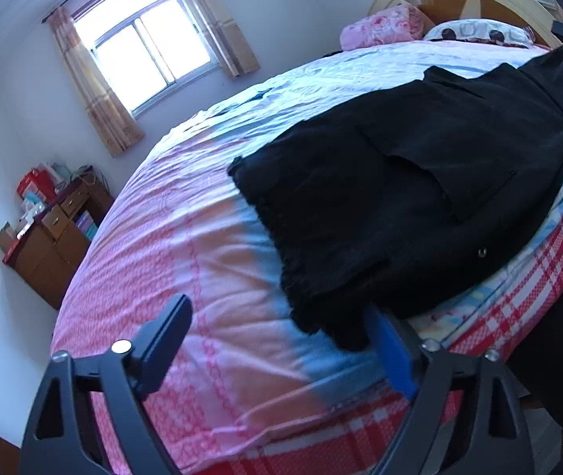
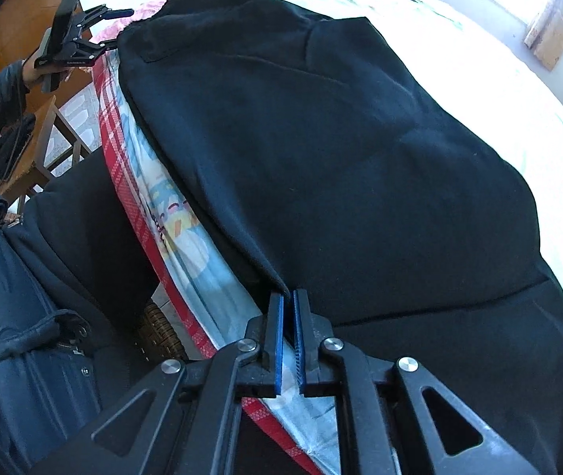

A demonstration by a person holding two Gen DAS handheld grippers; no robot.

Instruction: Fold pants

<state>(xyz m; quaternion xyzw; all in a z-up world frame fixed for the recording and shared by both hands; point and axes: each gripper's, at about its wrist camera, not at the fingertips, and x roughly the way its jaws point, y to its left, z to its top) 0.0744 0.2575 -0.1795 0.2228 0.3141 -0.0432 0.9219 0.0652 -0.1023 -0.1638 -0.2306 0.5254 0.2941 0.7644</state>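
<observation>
— Where are the pants (image 1: 400, 198)?

— Spread flat on the bed (image 1: 186, 261), along its near edge.

— And the left gripper (image 1: 277, 340)?

— Fingers spread wide, holding nothing; the blue pad (image 1: 390, 350) just touches the waistband corner.

— The right gripper (image 2: 288, 308)?

— At the pants' other end, nearly shut, a narrow slit between the pads; the fabric's edge sits right at the tips. Pinched or not, I can't tell.
</observation>
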